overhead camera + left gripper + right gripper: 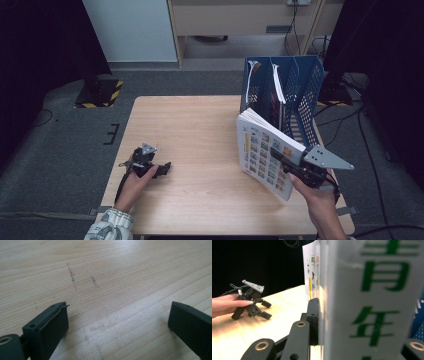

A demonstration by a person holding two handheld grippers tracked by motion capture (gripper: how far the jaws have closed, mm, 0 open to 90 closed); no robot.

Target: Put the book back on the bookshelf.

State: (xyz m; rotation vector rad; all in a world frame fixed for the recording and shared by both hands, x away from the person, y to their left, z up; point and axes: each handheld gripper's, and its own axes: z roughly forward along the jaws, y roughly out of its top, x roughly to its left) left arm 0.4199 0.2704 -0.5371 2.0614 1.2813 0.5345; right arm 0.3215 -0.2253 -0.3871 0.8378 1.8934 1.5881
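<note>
The right claw (280,156) grips a thick book (262,150) just before the blue file rack (300,85), probably bound for a slot, needing upright alignment, while the left claw (162,169) rests wide on the counter (200,130).

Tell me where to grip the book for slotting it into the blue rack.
Probably by the spine end, as the right gripper grips the book now: pads flat on the two covers. That leaves the far edge free to lead into a slot of the rack, which stands open on top.
</note>
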